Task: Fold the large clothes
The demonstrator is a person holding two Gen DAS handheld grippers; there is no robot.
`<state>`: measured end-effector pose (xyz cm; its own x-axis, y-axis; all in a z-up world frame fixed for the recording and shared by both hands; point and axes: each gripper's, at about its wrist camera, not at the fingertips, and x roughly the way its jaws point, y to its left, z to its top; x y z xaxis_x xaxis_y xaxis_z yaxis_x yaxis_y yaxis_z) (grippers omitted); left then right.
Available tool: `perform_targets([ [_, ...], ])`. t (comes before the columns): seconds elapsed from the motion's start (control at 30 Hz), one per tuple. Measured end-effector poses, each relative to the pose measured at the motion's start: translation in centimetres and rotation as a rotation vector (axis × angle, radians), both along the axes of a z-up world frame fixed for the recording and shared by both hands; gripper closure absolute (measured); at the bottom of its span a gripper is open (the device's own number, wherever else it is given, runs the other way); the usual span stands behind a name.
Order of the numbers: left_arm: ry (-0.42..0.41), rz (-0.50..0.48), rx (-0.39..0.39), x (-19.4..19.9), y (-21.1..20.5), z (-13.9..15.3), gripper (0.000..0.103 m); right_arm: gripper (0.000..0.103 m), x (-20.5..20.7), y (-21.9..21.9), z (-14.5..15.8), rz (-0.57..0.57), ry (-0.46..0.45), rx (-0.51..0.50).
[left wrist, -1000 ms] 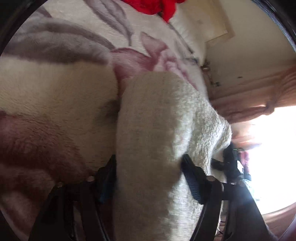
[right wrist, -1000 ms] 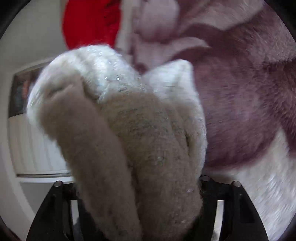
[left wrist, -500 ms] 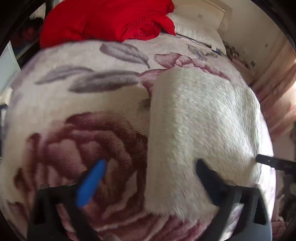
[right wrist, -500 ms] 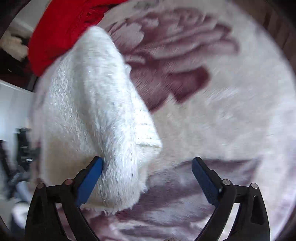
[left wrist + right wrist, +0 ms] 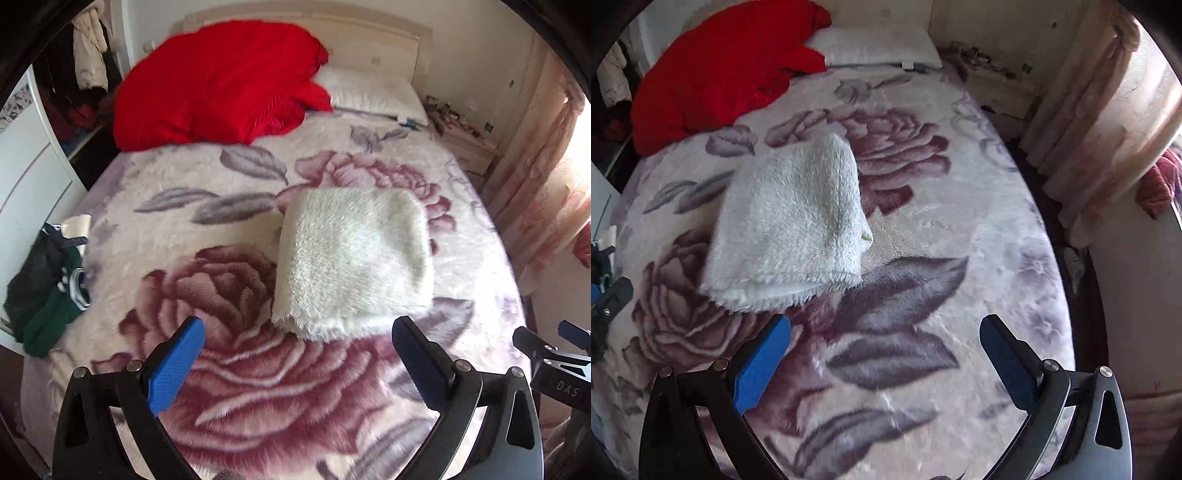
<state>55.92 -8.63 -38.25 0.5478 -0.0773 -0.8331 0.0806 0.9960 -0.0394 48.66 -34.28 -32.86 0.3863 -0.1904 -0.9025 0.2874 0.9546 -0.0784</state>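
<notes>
A fluffy white garment (image 5: 351,258) lies folded into a thick rectangle on the floral bedspread (image 5: 258,387). It also shows in the right wrist view (image 5: 790,221), left of centre. My left gripper (image 5: 299,354) is open and empty, held above the bed just short of the garment's near edge. My right gripper (image 5: 886,347) is open and empty, near and to the right of the garment. The right gripper's tip shows at the left wrist view's right edge (image 5: 554,350).
A red blanket (image 5: 221,81) is heaped at the head of the bed beside a white pillow (image 5: 369,92). A dark green garment (image 5: 48,291) lies at the bed's left edge. Pink curtains (image 5: 1089,129) and a nightstand (image 5: 469,147) stand on the right.
Both grippers let go of the white garment, opened, and pulled back from it. The garment now lies folded on the bed.
</notes>
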Motion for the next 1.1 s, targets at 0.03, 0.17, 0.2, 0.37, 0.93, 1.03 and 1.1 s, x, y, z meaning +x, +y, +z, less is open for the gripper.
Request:
perform_targets([
  [0.03,-0.014,0.004,0.007,-1.2,-0.1,1.5,0.0,0.0,-1.3,0.2,1.8,-0.003,-0.022,-0.001],
  [0.17,-0.065,0.016,0.007,-5.7,0.0,7.3,0.0,0.0,-6.1,1.2,8.6,0.005,-0.073,-0.031],
  [0.2,-0.08,0.018,0.01,-6.6,-0.1,8.6,0.0,0.0,-7.5,1.5,10.4,0.01,-0.087,-0.034],
  [0.37,-0.167,0.012,0.025,-12.4,-0.4,15.6,0.0,0.0,-14.4,2.8,18.7,0.022,-0.147,-0.061],
  [0.93,-0.284,-0.01,-0.012,-25.1,-0.6,28.8,0.0,0.0,-31.8,5.4,36.5,0.058,-0.364,-0.092],
  [1.03,-0.287,-0.004,-0.01,-26.2,-0.4,29.7,0.0,0.0,-33.5,5.8,38.3,0.063,-0.387,-0.093],
  [1.1,-0.288,0.006,-0.01,-26.8,-0.2,30.4,0.0,0.0,-34.4,5.9,39.2,0.066,-0.393,-0.086],
])
